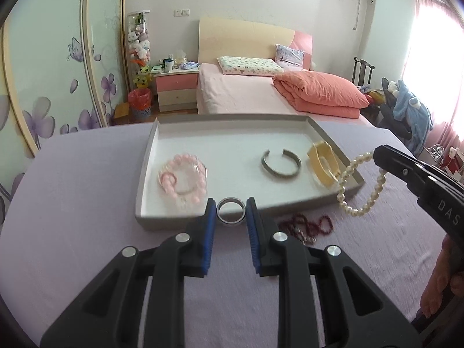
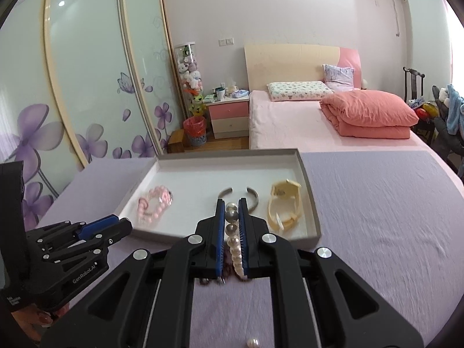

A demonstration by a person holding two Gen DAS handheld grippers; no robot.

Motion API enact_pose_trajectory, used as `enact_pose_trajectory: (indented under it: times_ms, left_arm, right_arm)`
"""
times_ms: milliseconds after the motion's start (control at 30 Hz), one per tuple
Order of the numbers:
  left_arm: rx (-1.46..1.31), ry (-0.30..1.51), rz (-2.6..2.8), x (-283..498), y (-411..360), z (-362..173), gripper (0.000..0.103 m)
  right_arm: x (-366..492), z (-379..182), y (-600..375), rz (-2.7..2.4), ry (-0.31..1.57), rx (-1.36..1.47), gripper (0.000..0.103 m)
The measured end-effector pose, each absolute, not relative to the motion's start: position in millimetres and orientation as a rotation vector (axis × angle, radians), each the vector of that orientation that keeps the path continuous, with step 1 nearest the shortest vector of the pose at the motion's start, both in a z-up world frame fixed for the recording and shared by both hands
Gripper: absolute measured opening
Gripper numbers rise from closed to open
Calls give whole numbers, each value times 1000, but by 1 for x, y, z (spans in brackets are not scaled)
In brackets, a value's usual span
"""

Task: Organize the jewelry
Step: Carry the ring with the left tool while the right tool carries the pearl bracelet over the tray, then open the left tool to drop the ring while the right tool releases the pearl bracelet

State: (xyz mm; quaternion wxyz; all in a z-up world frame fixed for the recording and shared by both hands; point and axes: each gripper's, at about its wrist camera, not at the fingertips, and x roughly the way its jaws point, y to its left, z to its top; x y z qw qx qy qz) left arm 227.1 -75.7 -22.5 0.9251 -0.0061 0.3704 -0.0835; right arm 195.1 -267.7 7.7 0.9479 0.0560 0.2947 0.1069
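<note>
While both claws carry a piece each, the step in hand is the transfer into the shallow grey tray (image 1: 150, 150), which sits on the lavender-covered counter (image 1: 72, 203). The left claw (image 1: 231, 214) is clamped on a silver ring band (image 1: 231, 215), the blue pads pressing its two sides, and it hangs just above the tray's near wall. The right claw (image 2: 231, 226) is closed on a pearl strand (image 2: 233, 240), pinched between its pads; from the left view the pearl strand (image 1: 359, 191) droops in a loop from the claw tip over the tray's right near corner, clear of the cloth.

Three pieces already lie in the tray: a pink bead bracelet (image 1: 183, 178) to the left, a grey open cuff (image 1: 280, 163) in the middle, and a cream hinged bangle (image 1: 323, 165) against the right wall. A dark red bead string (image 1: 304, 226) lies on the cloth just in front of the tray, and a single loose pearl (image 2: 252, 343) rests on the cloth near the right claw's base; it is probably a stray bead, though the edge of the view makes that uncertain.

The next move, I judge, calls for carrying the ring forward past the wall to the bare patch between bracelet and cuff, lowering it, then parting the pads. The pearls need lowering gently so the loop does not snag the wall or land on the bangle.
</note>
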Motion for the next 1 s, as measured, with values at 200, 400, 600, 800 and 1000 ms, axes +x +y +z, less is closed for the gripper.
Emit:
enact_pose_trajectory:
  times_ms: [200, 400, 600, 800, 1000]
  left_arm:
    - [-18, 768, -127, 263, -72, -25, 22]
    - [-22, 764, -105, 290, -73, -34, 22]
    - [-11, 767, -102, 309, -78, -42, 22]
    - [-6, 773, -94, 321, -78, -56, 22]
    - [-6, 787, -78, 327, -76, -64, 22]
  right_arm:
    - [224, 0, -263, 201, 601, 107, 10]
    - [250, -23, -261, 173, 628, 116, 10]
    - [267, -38, -264, 165, 662, 136, 10]
    - [277, -49, -260, 153, 687, 125, 10]
    - [280, -53, -256, 149, 707, 120, 11]
